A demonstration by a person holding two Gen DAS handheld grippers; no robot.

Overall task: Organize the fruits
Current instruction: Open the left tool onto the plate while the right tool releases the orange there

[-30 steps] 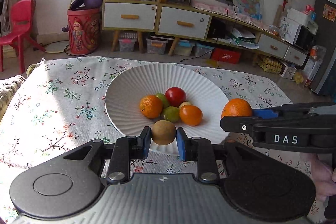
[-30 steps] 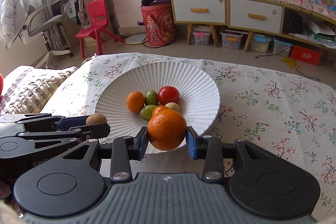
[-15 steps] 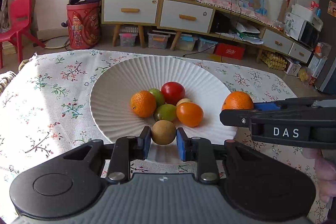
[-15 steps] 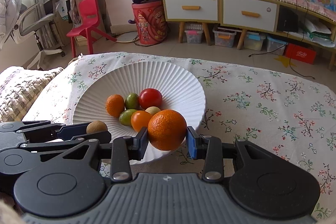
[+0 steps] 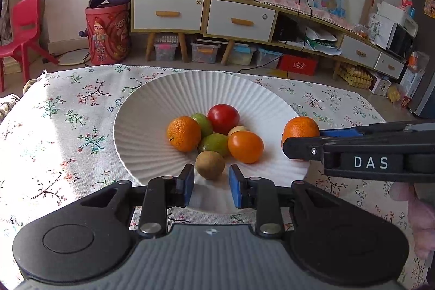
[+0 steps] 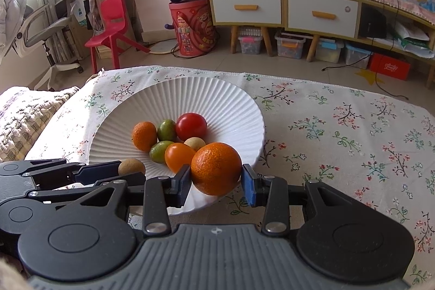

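The left gripper [image 5: 211, 182] has just been opening its jaws: the blue pads now stand clear on either side of the small brown fruit [image 5: 210, 164], which a second ago was pinched between them and now rests on the near slope of the white ribbed plate [image 5: 141, 127], at six o'clock from the fruit pile. The right gripper [image 6: 216, 185] has also just been opening a little; the large orange [image 6: 216, 168] sits between its pads, a sliver of gap showing at the right pad, the left pad touching or all but touching, so I cannot tell whether it is gripped. It lies over the plate's edge at four o'clock.

In the plate's middle lie a small orange [image 5: 184, 133] at nine o'clock, a red tomato [image 5: 223, 119] at twelve, two green fruits [image 5: 214, 143], a pale one and an orange tomato [image 5: 245, 146] at three.

Since the earlier frames both views have drawn closer over the plate.

The plate stands on a flowered cloth [image 5: 68, 113]. Beyond, at twelve o'clock, are a wooden cabinet [image 5: 168, 12] with white drawers and a red drum [image 5: 107, 34]; a red chair [image 6: 112, 23] stands at ten.
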